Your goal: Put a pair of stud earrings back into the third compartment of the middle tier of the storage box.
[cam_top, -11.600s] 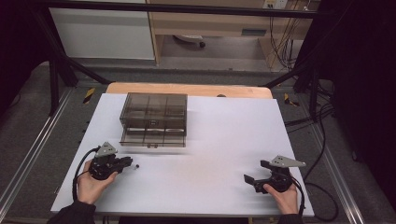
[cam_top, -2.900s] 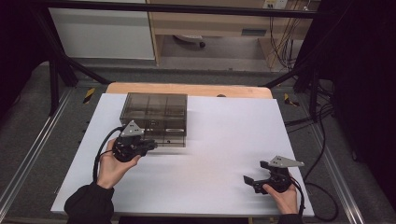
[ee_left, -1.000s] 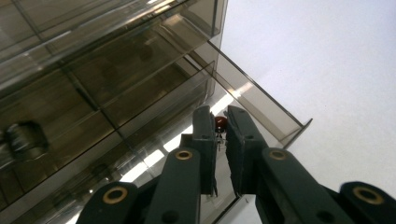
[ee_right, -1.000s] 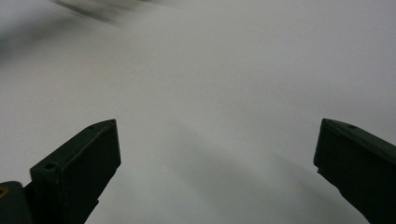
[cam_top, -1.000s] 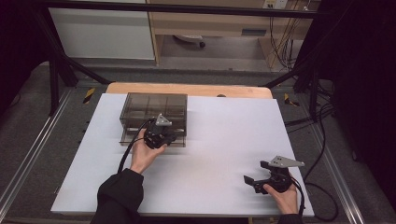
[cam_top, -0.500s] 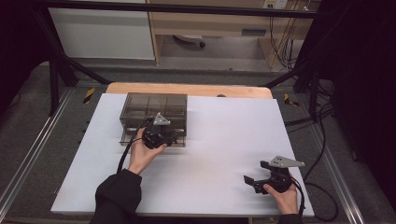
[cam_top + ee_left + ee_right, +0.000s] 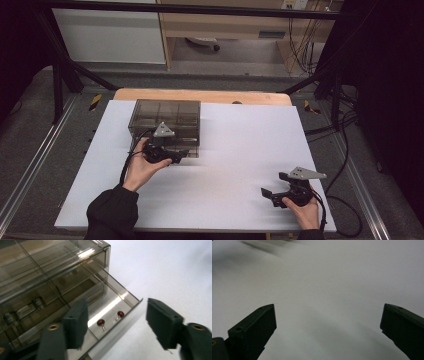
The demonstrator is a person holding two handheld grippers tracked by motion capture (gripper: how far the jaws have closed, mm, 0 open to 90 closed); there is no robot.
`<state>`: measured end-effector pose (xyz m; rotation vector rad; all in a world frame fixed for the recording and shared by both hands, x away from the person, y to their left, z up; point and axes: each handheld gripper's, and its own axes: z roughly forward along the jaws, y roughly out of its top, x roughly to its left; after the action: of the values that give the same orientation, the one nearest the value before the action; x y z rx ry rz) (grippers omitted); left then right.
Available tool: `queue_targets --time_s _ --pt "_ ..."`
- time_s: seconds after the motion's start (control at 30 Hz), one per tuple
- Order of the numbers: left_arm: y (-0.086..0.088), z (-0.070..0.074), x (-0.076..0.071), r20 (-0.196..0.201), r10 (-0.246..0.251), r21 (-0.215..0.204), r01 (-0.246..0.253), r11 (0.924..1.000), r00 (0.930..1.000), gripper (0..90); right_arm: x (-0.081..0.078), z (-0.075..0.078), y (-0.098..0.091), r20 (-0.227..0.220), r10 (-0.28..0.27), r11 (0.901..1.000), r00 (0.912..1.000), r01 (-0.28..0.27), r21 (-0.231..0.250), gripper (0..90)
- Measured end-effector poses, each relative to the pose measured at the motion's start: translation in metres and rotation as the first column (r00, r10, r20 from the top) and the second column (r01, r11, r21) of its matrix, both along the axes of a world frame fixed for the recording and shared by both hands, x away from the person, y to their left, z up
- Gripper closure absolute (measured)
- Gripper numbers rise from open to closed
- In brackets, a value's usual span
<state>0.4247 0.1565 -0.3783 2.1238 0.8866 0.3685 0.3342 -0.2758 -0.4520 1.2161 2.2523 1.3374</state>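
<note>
Left claw (image 7: pixel 181 154) spread wide at pulled-out drawer (image 7: pixel 113 312) of smoky cabinet (image 7: pixel 165 120), frame centre-left. Right claw (image 7: pixel 274 187) agape, lower right, over white worktop (image 7: pixel 240 150).

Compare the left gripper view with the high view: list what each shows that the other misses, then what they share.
Left gripper view alone: two small dark red components with wire leads lying in the pulled-out drawer, and more small parts in compartments deeper inside.

High view alone: the right gripper, open and held low over the white table near the front right, the person's sleeve, and the floor and furniture beyond.

Both: the smoky transparent drawer cabinet and the left gripper, open at the cabinet's front.
</note>
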Motion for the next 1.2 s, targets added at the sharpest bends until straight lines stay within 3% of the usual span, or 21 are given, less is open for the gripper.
queue_targets --time_s 0.07,0.13,0.27,0.43,0.6,0.93,1.2 --pt "0.003 0.000 -0.004 -0.004 0.006 0.015 -0.006 0.9999 1.0000 26.6 0.000 0.000 0.000 -0.001 -0.001 1.0000 1.0000 0.001 0.000 1.1" --pt "0.006 0.000 -0.007 0.006 0.001 -0.003 -0.001 1.0000 1.0000 22.8 0.000 0.000 0.000 -0.002 -0.003 1.0000 1.0000 0.003 0.002 1.1" --pt "0.015 -0.002 -0.015 0.031 0.008 0.001 -0.008 1.0000 0.9995 14.3 0.000 0.001 0.000 -0.006 -0.006 1.0000 1.0000 0.006 0.006 1.1" --pt "0.028 -0.007 -0.023 0.032 0.003 -0.020 -0.003 0.9998 0.9995 9.8 0.000 0.000 0.000 -0.002 -0.001 1.0000 1.0000 0.001 0.003 1.0" --pt "0.039 -0.013 -0.032 0.018 0.017 -0.033 -0.016 0.9993 0.9997 9.3 0.000 0.000 0.000 -0.003 -0.002 1.0000 1.0000 0.002 0.000 1.0" --pt "0.060 -0.025 -0.052 0.041 0.012 -0.057 -0.009 0.9983 0.9991 9.3 0.000 0.000 0.000 -0.006 -0.002 1.0000 1.0000 0.002 -0.001 1.0" --pt "0.076 -0.037 -0.059 0.035 0.021 -0.056 -0.019 0.9982 0.9992 9.3 0.000 0.000 0.000 -0.005 -0.002 1.0000 1.0000 0.002 0.000 0.9"
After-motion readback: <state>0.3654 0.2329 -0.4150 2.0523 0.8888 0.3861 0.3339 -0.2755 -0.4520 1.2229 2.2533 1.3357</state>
